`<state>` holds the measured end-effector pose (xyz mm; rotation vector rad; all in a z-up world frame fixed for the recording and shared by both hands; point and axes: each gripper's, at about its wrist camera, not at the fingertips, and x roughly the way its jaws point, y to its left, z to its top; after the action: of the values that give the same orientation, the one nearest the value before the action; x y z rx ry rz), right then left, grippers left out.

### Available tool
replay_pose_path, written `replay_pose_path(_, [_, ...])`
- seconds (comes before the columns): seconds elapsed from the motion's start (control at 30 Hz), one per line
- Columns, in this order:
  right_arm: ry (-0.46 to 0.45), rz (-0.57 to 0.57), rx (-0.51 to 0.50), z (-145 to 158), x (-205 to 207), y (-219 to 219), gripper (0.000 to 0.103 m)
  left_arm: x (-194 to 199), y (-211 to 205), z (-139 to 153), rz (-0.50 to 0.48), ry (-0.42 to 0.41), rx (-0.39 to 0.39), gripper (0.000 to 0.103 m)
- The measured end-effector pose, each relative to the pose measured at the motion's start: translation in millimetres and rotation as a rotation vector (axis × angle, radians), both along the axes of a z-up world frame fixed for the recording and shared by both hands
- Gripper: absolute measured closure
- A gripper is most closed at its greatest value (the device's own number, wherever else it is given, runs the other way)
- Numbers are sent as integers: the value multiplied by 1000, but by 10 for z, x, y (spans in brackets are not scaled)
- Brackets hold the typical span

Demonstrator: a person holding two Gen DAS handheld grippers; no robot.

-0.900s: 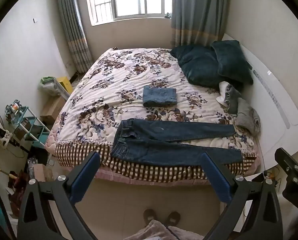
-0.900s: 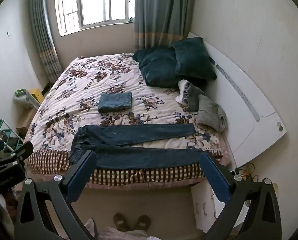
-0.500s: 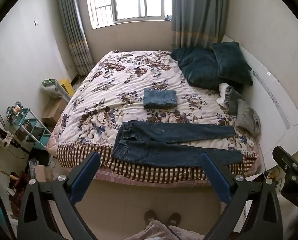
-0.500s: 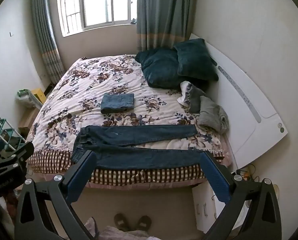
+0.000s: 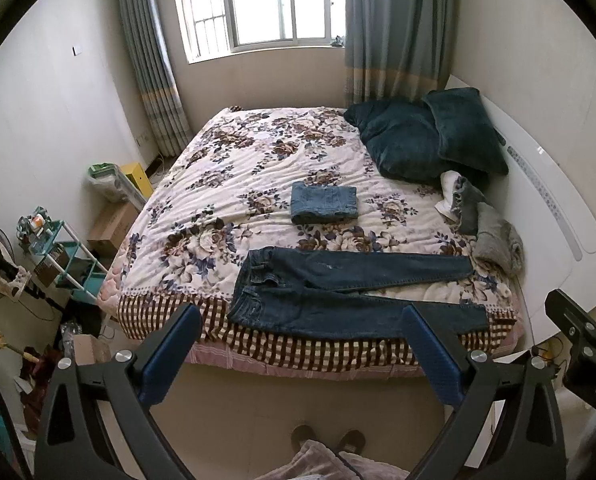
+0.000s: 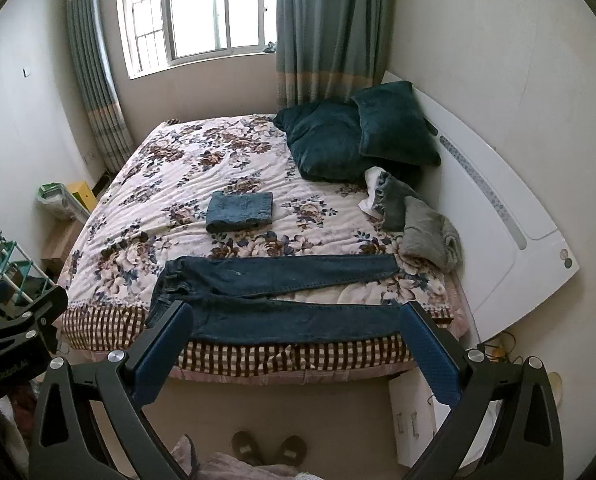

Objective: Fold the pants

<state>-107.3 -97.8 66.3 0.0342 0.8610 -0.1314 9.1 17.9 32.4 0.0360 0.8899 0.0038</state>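
Observation:
Dark blue jeans [image 5: 338, 292] [image 6: 265, 296] lie spread flat across the near edge of the bed, waist to the left, both legs running right. A folded pair of lighter blue jeans [image 5: 324, 203] [image 6: 239, 211] rests further back on the floral quilt [image 5: 233, 184]. My left gripper [image 5: 300, 344] hovers open well short of the bed, with nothing between its blue pads. My right gripper [image 6: 295, 340] is likewise open and empty, held above the floor in front of the bed. Each gripper's body shows at the edge of the other's view.
Two dark teal pillows [image 5: 430, 136] lean at the white headboard [image 5: 546, 200]. A heap of grey and white clothes [image 5: 486, 232] lies at the bed's right edge. A teal rack [image 5: 57, 256], boxes and clutter stand left of the bed. The person's slippered feet [image 6: 269, 446] show below.
Both views have drifted slightly: the bed and jeans sit a little lower in the frames than before. The grippers stay open and nothing on the bed has moved.

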Motion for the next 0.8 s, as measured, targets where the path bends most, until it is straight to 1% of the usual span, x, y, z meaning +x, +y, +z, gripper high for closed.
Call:
replay_pose_path(0.5, [0,4,2,-25,-12,21,0,-23,-66,-51,1,-7,10,0])
replay_pose_path(0.8, [-1,0,3,-49,-7,34,0,108,-76,-51,-5,-11,18,0])
